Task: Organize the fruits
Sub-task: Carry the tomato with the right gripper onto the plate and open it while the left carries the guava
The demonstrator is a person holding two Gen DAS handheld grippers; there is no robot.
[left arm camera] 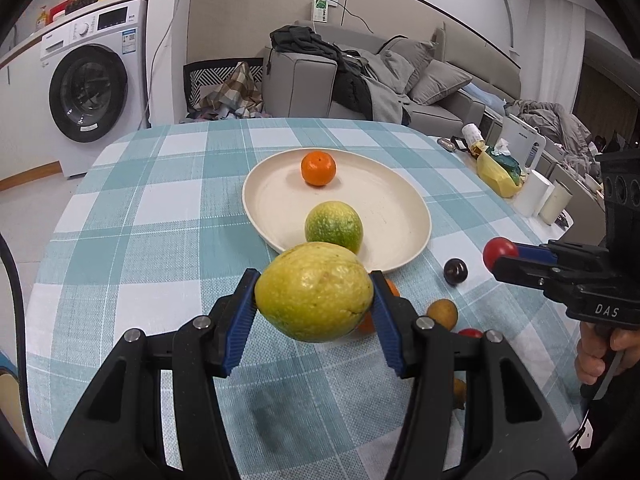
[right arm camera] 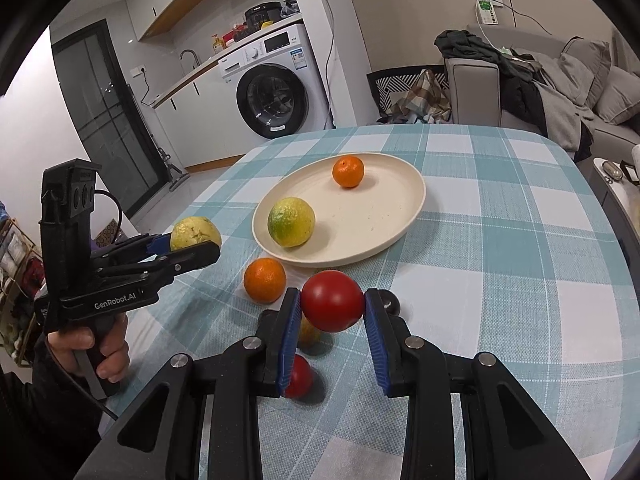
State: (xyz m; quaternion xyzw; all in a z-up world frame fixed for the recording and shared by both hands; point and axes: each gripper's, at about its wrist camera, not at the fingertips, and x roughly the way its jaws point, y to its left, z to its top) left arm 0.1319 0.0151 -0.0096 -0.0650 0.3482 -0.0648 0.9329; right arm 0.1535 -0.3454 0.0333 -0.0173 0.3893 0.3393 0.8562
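Note:
My left gripper (left arm camera: 314, 292) is shut on a yellow-green fruit (left arm camera: 314, 292) and holds it above the cloth just short of the cream plate (left arm camera: 400, 208). The plate holds a small orange (left arm camera: 318, 168) and a green-yellow fruit (left arm camera: 334, 226). My right gripper (right arm camera: 332, 306) is shut on a red fruit (right arm camera: 332, 300), held above the table in front of the plate (right arm camera: 380, 216). On the cloth lie another orange (right arm camera: 265, 280), a second red fruit (right arm camera: 299, 376), a dark plum (left arm camera: 455, 272) and a small brown fruit (left arm camera: 442, 312).
The round table has a teal checked cloth (left arm camera: 160, 208). At its right edge stand a yellow bag (left arm camera: 496, 176), white cups (left arm camera: 540, 196) and a white jug (left arm camera: 524, 144). A washing machine (left arm camera: 92, 88) and a sofa (left arm camera: 400, 76) stand beyond.

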